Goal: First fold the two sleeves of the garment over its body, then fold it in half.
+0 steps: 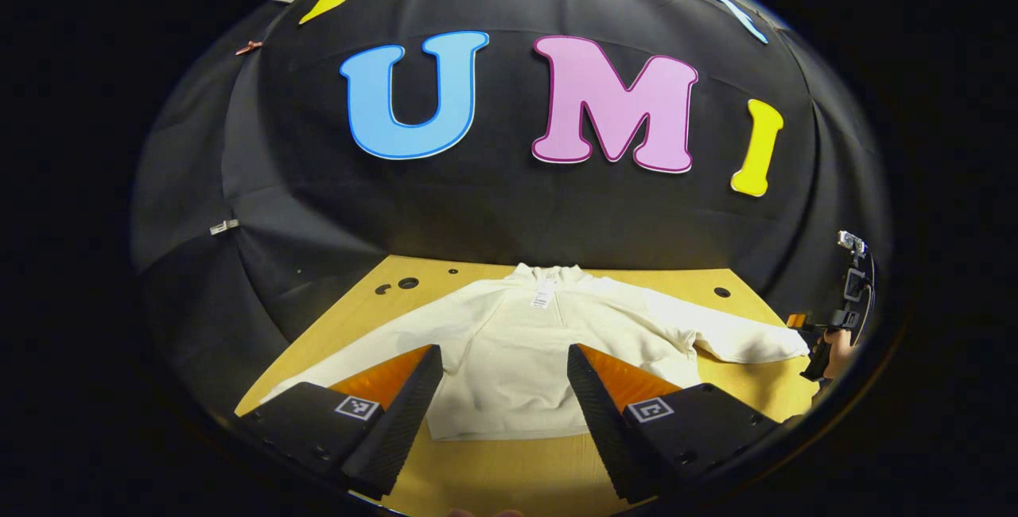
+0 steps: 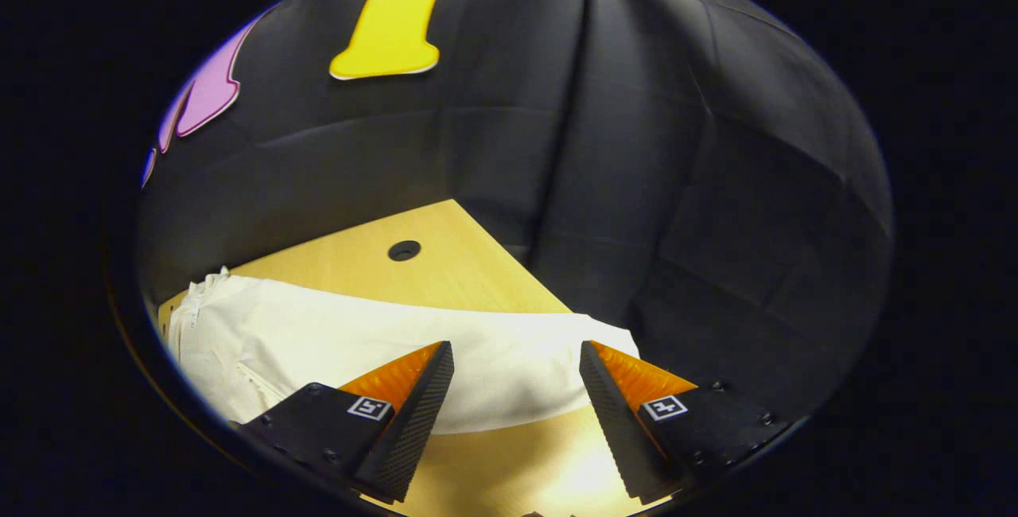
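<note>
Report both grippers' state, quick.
Left gripper: jaws open, holding nothing, above the garment.
Right gripper: jaws open, holding nothing, above a sleeve.

one cream garment (image 1: 517,350) with two sleeves, one wooden table (image 1: 509,477), two grippers

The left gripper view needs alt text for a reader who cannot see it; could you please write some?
A cream garment lies flat on a wooden table with both sleeves spread out to the sides, not yet folded. The left tongs hang open above its lower body, touching nothing. At the table's far right edge, a hand holds the right tongs near the sleeve's cuff.
</note>
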